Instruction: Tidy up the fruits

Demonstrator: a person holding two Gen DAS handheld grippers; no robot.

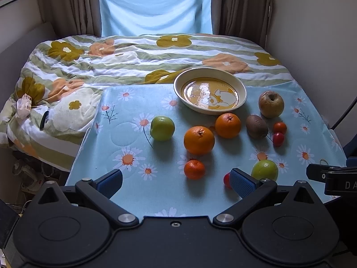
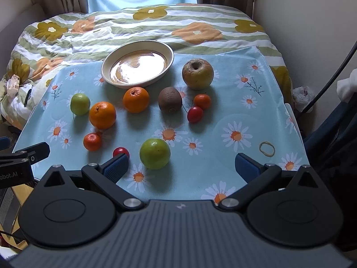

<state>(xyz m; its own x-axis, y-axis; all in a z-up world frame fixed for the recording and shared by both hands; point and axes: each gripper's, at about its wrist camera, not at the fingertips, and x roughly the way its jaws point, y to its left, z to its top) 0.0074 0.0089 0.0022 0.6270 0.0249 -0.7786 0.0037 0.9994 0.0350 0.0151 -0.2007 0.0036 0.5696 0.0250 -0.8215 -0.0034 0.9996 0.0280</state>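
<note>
Left gripper (image 1: 176, 182) and right gripper (image 2: 181, 167): ribbed blue pads spread wide, holding nothing. Round fruits lie loose on the daisy-print cloth (image 2: 234, 102): glossy oranges (image 2: 102, 115), fuzzy kiwi (image 2: 170, 100), wrinkled apple (image 2: 197, 73). Glazed bowl (image 2: 107, 72) behind them.

Red cherry tomato (image 1: 227, 179) half hidden behind left tongs' pad (image 1: 242, 184).

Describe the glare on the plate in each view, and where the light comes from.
Right wrist view: the plate has its centre washed out white, its pattern lost. Left wrist view: only patchy reflections on the plate, the yellow design still legible. Light comes from the curtained window behind the bed, in both views.
</note>
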